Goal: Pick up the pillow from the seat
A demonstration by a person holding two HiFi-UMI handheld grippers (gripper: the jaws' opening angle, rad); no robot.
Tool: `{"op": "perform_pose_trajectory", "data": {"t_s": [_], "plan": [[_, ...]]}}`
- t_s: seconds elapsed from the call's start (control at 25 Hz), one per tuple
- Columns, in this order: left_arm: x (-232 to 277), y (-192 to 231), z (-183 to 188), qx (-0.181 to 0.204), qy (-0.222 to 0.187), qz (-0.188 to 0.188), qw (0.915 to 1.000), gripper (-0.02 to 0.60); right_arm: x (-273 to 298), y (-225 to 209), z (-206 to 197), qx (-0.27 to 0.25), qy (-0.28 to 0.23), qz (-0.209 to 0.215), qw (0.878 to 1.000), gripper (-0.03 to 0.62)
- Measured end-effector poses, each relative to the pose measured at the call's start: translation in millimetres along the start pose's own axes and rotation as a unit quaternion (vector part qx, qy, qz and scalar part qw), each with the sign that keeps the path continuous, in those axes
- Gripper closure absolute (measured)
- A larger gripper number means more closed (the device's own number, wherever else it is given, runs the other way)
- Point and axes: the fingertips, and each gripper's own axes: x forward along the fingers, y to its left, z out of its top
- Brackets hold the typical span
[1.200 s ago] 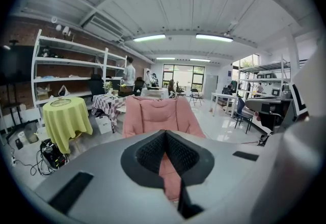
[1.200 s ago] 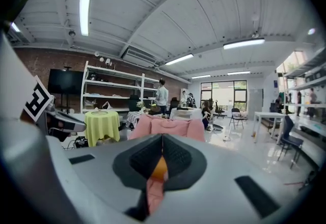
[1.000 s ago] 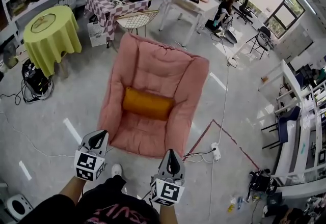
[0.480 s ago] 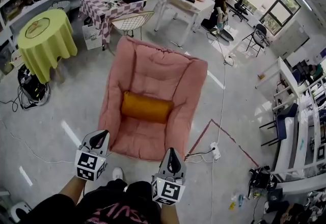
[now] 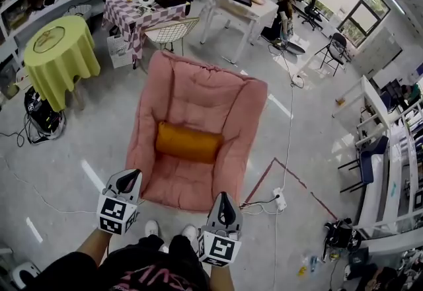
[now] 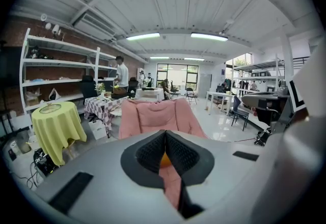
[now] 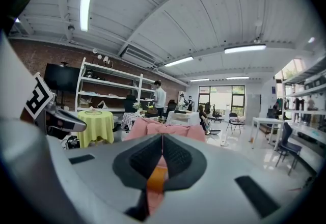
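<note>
an orange pillow [image 5: 188, 143] lies across a pink seat [image 5: 198, 94]; nearer, left gripper [image 5: 125, 183] and right gripper [image 5: 223, 210] hang short of it, jaws together, empty, likely approaching.

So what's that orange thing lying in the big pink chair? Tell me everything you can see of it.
It is an orange-yellow pillow, oblong like a bolster, with rounded ends and what looks like soft, smooth fabric. It lies flat across the pink seat, its long side running from one padded arm toward the other, about where the backrest meets the seat cushion. Only the seat touches it, nothing rests on it, and it looks plump.
</note>
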Motion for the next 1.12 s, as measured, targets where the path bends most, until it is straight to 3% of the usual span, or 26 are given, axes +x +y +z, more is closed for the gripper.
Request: {"op": "perform_pose_trajectory", "data": {"t_s": [0.76,1.12], "plan": [[42,-105,14,0.008,0.013,0.064,0.9978,0.572,0,-130,-23,0.030,-0.012,0.043,0.999,0.574],[45,-132,12,0.014,0.018,0.072,0.9971,0.572,1,-159,-39,0.046,-0.010,0.053,0.997,0.574]]}}
